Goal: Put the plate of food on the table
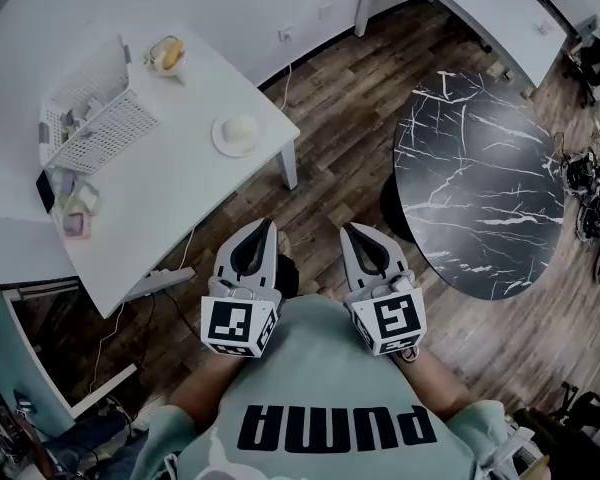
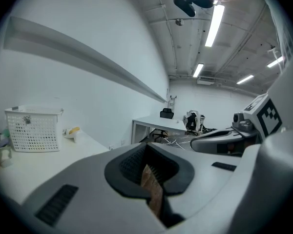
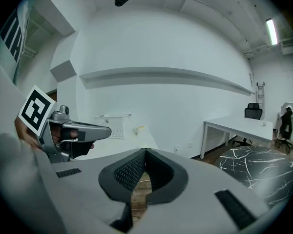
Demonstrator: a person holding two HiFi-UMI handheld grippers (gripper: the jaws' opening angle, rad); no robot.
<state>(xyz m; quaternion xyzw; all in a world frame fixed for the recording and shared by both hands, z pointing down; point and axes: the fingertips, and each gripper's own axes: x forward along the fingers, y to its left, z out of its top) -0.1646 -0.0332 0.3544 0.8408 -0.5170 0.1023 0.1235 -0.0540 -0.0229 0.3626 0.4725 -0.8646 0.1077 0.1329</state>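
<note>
The plate of food (image 1: 238,134), a small white plate with a pale round bun on it, sits near the right edge of the white table (image 1: 170,188). My left gripper (image 1: 263,228) and right gripper (image 1: 352,231) are held side by side close to the person's chest, over the wood floor between the two tables. Both are well short of the plate. In the gripper views each gripper is shut, with jaw tips touching and nothing between them: left gripper (image 2: 146,148), right gripper (image 3: 145,152). I cannot make out the plate in either gripper view.
A white mesh basket (image 1: 90,118) and a cup with something yellow (image 1: 166,54) stand at the back of the white table. A round black marble table (image 1: 480,183) stands to the right. Cables and gear lie at the far right (image 1: 592,203). A long white desk (image 1: 490,8) runs behind.
</note>
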